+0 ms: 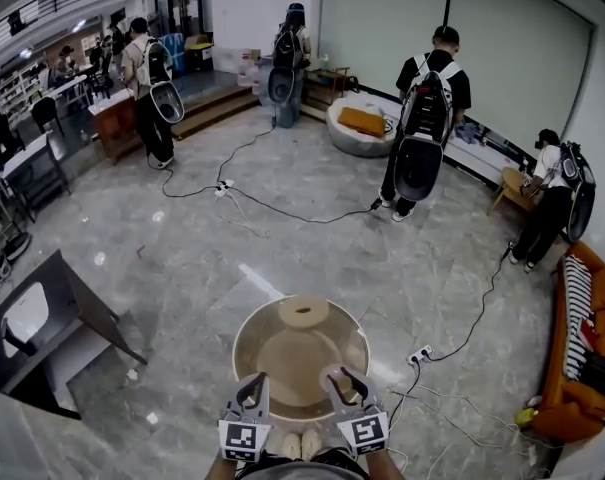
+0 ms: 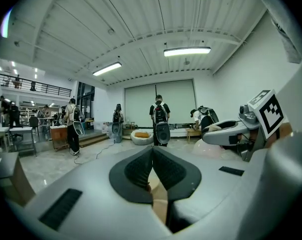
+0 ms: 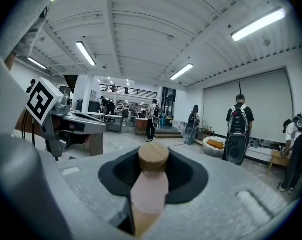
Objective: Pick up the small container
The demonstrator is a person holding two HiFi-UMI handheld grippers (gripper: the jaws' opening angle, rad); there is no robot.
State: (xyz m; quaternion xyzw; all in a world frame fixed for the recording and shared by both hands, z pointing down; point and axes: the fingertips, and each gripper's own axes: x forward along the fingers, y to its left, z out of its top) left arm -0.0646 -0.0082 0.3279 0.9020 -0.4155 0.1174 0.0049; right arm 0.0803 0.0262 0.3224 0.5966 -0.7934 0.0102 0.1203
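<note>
Pink small container (image 3: 150,189), lengthwise along tongs (image 3: 153,153) (cap (image 3: 153,159) outward).

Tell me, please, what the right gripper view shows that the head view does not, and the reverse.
Only the right gripper view: the small container, pink with a wooden lid, gripped between the right gripper's jaws, and the ceiling lights.
Only the head view: the round table below both grippers, a wooden disc lying on it, and the orange sofa.
Both: the left gripper, the white beanbag, and people wearing backpacks on the marble floor.
</note>
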